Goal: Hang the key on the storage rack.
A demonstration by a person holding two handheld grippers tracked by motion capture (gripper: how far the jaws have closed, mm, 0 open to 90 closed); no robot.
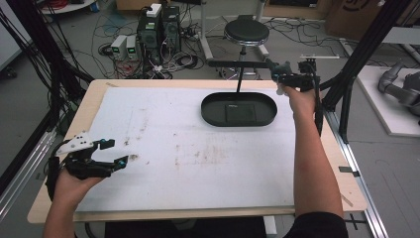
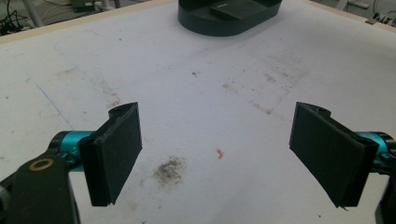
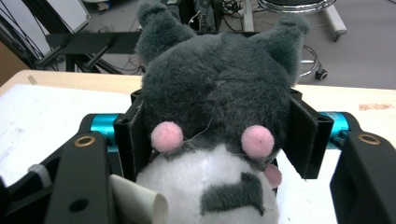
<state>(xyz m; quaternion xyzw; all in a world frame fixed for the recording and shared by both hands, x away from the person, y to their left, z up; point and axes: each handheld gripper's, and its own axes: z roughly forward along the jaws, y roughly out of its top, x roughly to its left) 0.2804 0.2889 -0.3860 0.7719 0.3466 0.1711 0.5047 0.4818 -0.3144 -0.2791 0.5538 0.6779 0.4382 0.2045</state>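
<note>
The right claw (image 3: 219, 140) grips a grey plush cat (image 3: 215, 107) by the head, just beyond the black oval tray (image 1: 238, 109) at the table's (image 1: 307, 198) far right. The left claw (image 1: 111, 152) hangs open and empty, well apart from the tray.

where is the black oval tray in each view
High view: black oval tray sits on the white mat, right of centre toward the far edge, just left of the right gripper.
Left gripper view: top edge, centre-right, partly cropped.
Right gripper view: I cannot find it; a grey plush toy blocks the foreground.
Shared landmark: the stained white mat.
</note>
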